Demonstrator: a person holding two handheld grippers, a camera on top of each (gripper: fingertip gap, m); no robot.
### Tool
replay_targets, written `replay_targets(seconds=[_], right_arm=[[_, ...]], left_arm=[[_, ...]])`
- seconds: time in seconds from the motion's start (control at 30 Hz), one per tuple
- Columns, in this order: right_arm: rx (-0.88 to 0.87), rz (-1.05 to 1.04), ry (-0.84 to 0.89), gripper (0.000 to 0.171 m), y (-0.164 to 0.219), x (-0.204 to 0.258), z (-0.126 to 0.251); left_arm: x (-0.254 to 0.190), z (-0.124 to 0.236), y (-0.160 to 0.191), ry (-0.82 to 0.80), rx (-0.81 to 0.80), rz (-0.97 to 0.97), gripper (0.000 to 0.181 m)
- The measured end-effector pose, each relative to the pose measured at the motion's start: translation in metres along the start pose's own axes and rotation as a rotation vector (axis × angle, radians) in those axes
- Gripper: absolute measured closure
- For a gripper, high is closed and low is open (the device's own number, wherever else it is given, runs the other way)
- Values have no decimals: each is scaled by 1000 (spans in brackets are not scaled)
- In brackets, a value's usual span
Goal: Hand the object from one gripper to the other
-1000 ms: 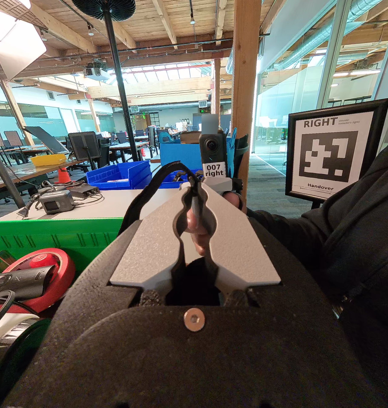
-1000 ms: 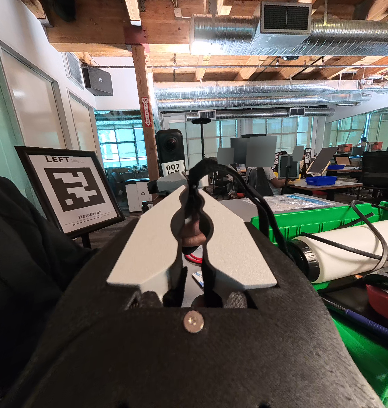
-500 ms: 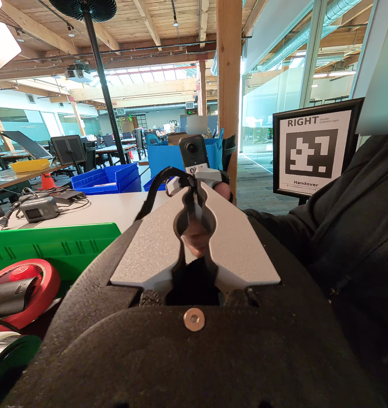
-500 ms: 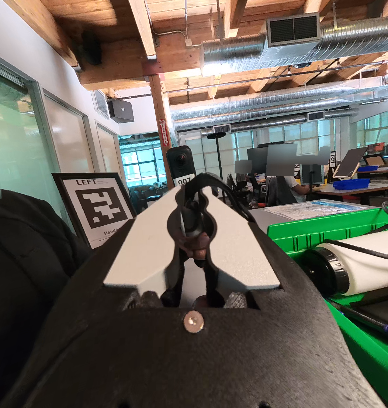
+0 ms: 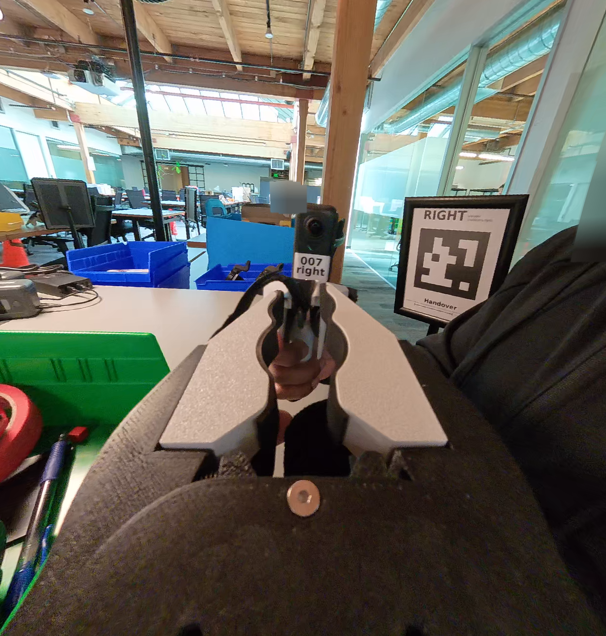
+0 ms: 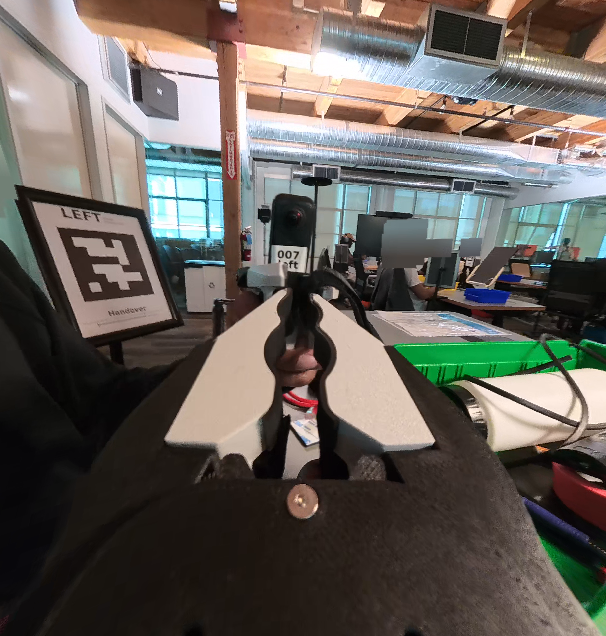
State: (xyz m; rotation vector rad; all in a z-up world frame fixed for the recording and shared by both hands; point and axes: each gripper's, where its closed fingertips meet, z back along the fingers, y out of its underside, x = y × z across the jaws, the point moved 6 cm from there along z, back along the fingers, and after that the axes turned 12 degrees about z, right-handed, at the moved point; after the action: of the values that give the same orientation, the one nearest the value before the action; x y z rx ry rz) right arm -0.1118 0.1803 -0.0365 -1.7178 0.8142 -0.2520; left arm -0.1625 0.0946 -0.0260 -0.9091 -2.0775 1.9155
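Note:
A black strap point(image 5: 251, 298) loops up between the two grippers, which face each other tip to tip. My left gripper point(image 5: 300, 296) stands open, its grey fingers point(image 5: 232, 371) spread to either side of the strap. The right gripper's narrow fingertips point(image 5: 317, 309) show between them, below its camera point(image 5: 314, 234). In the right wrist view my right gripper point(image 6: 300, 297) is shut on the strap point(image 6: 351, 298), which arcs off to the right. The left gripper's grey body point(image 6: 264, 278) and camera point(image 6: 291, 223) sit just beyond. A hand point(image 6: 298, 368) shows through the gap.
A green bin point(image 5: 71, 358) at the left holds a red tape roll point(image 5: 9, 433) and a blue pen point(image 5: 45, 478); it also shows in the right wrist view point(image 6: 484, 358) with a white cylinder point(image 6: 553, 402). Framed marker signs point(image 5: 456, 258) point(image 6: 98, 265), a wooden post point(image 5: 346, 137) and a dark sleeve point(image 5: 536, 344) stand close by. My two grippers' fingertips are within a few centimetres of each other.
My left gripper's jaws have spread apart from the strap. The right gripper stays shut on it. Both grippers have shifted slightly against the background.

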Motion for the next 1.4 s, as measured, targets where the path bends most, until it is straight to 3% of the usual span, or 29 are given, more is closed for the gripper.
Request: replay_targets(seconds=[0.07, 0.27, 0.53, 0.83, 1.0, 1.17, 1.4], right_arm=[[12, 45, 7, 163, 0, 2, -1], [17, 70, -3, 162, 0, 4, -2], [-102, -243, -21, 151, -4, -14, 9], [-85, -354, -49, 152, 2, -15, 6], [-98, -288, -33, 163, -2, -15, 9], [-81, -222, -39, 164, -2, -10, 7], [-45, -165, -59, 165, 0, -4, 4]], left_arm=[[3, 1, -1, -24, -2, -11, 170], [0, 2, -2, 9, -10, -11, 176], [-2, 2, -3, -22, -20, -101, 177], [1, -4, 5, -69, 40, -138, 177], [3, -5, 8, -71, 59, -114, 176], [2, 0, 2, -40, 10, -39, 161], [1, 0, 2, -12, 13, -15, 165]])
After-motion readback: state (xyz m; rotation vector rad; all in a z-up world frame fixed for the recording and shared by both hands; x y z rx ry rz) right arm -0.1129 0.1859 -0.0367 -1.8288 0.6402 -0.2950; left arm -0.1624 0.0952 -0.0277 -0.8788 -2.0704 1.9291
